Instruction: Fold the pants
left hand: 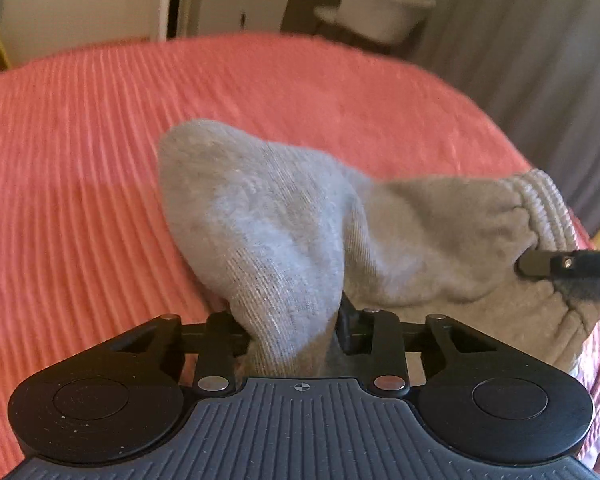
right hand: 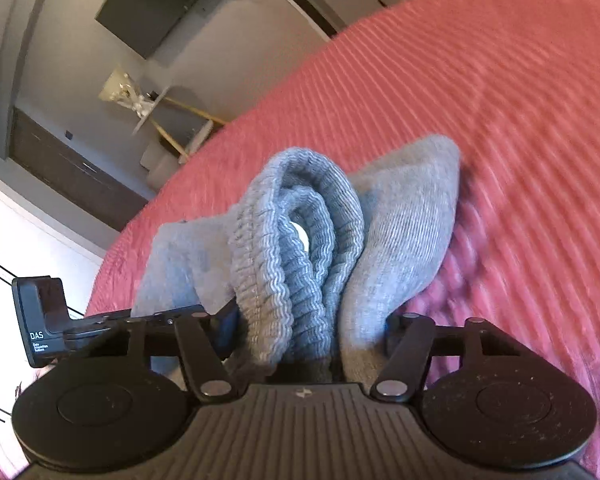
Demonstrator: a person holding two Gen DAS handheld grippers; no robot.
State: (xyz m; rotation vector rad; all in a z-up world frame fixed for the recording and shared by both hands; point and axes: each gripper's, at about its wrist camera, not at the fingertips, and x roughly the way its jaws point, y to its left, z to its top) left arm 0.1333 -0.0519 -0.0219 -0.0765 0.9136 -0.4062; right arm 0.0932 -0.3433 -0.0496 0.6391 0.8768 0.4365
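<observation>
Hiding both claws' fingertips, grey pants [left hand: 268, 220] sit pinched in left claw [left hand: 292, 320] and right claw [right hand: 300, 336].

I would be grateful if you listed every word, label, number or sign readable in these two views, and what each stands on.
"DAS": white letters on the black body of the left gripper, seen at the left edge of the right wrist view.
Small white lines below "DAS" on the same body: too small to read.
Crosshair mark on the left gripper's ribbed housing, left wrist view: a sign, no text.
Small pale logo on the right gripper housing: not legible.
Nothing readable on the grey pants.
</observation>
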